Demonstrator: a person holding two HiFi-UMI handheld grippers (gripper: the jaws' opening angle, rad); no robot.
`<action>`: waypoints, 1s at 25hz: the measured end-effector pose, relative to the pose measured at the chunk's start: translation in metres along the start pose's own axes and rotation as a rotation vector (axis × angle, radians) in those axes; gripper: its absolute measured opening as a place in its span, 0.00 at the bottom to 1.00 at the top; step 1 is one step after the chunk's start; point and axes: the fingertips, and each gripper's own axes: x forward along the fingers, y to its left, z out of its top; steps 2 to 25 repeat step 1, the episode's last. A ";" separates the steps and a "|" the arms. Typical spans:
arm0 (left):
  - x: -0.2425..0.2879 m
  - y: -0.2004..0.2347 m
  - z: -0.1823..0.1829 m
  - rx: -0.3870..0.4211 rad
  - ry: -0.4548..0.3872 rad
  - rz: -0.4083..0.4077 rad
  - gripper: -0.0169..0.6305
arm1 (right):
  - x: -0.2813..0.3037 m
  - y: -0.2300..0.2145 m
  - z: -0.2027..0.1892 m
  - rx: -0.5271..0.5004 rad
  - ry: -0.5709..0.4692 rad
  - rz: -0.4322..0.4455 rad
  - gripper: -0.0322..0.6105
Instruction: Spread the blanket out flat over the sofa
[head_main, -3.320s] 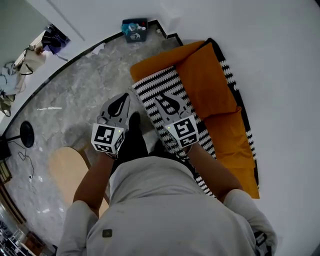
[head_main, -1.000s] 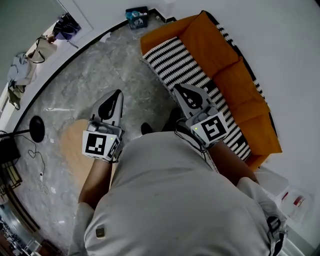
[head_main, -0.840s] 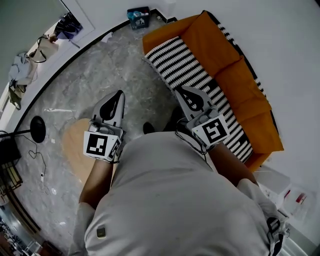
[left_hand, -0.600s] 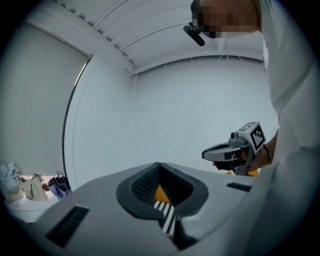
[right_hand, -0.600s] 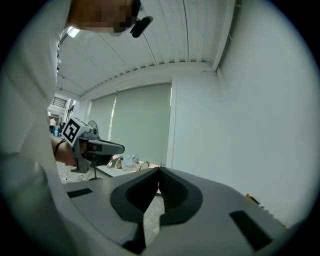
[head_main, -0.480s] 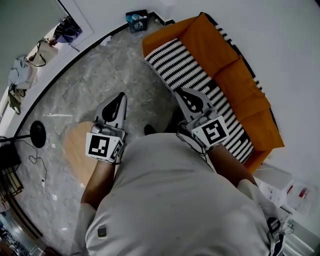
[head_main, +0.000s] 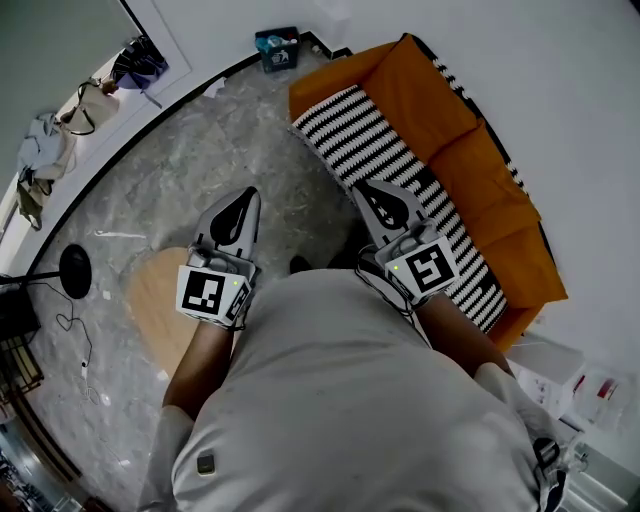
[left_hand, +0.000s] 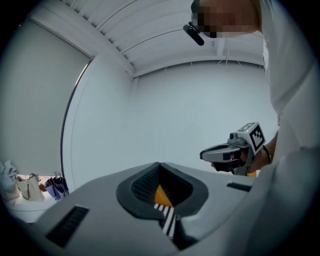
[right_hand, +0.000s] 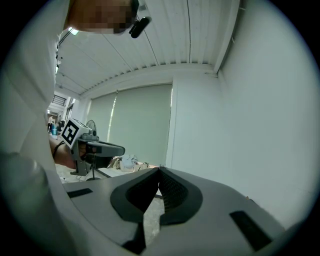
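**Head view, with the two gripper views.** The sofa (head_main: 440, 130), orange, stands along the right wall and runs from far to near. The blanket (head_main: 365, 145), striped black and white, lies as a narrow band along the seat only. The back cushions show bare orange. A second striped edge (head_main: 456, 70) shows behind the cushions, and whether it is the same cloth cannot be told. The blanket's near end is hidden by the person's right arm.

The left tool (head_main: 247, 196) hangs over the floor (head_main: 170, 170), well apart from the sofa. The right tool (head_main: 361, 187) is over the front of the seat, above the blanket and not visibly touching it. Each tool has its jaws together, with nothing between them.

**Hazards, as judged.**
- **(a)** The band is probably folded lengthwise. A tool closing on the top layer alone would draw out one ply and leave the rest bunched.
- **(b)** A bite taken too deep could pinch the seat cover with the cloth, so that the pull lifts or shifts a cushion.
- **(c)** With the left tool far from the cloth, a one-sided pull by the right tool would skew the stripes. It could also slide the loose front edge onto the floor.
- **(d)** The jaws must part before they meet the cloth. Pushed in closed, they would only rumple it.
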 end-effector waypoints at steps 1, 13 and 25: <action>-0.001 0.001 0.000 0.000 -0.001 0.000 0.04 | 0.001 0.001 0.001 0.000 -0.001 0.001 0.09; -0.001 0.001 0.000 0.000 -0.001 0.000 0.04 | 0.001 0.001 0.001 0.000 -0.001 0.001 0.09; -0.001 0.001 0.000 0.000 -0.001 0.000 0.04 | 0.001 0.001 0.001 0.000 -0.001 0.001 0.09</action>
